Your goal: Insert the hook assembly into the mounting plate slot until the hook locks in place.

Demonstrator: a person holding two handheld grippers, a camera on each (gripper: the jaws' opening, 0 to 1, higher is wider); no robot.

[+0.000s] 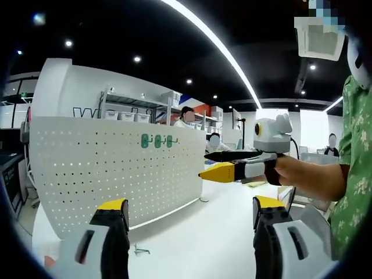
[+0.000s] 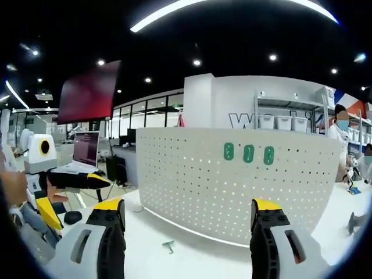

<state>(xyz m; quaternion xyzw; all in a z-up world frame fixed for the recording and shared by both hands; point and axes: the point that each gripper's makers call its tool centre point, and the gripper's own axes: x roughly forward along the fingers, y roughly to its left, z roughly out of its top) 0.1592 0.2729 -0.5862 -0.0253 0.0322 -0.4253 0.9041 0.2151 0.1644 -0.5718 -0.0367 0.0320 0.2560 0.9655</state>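
The left claw (image 1: 190, 218) and right claw (image 2: 189, 218) both stand apart, gripping nothing. A white pegboard (image 2: 232, 186) stands upright on the white tabletop (image 2: 192, 256) with three green hooks (image 2: 248, 153) at its upper edge. A small green hook (image 2: 168, 246) lies on the tabletop at 6 o'clock below the pegboard.

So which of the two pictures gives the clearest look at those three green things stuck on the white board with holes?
The right gripper view. The three green hooks sit near the middle of the pegboard, seen almost head-on and well separated. The left gripper view shows them smaller and closer together, on a pegboard seen at more of an angle.
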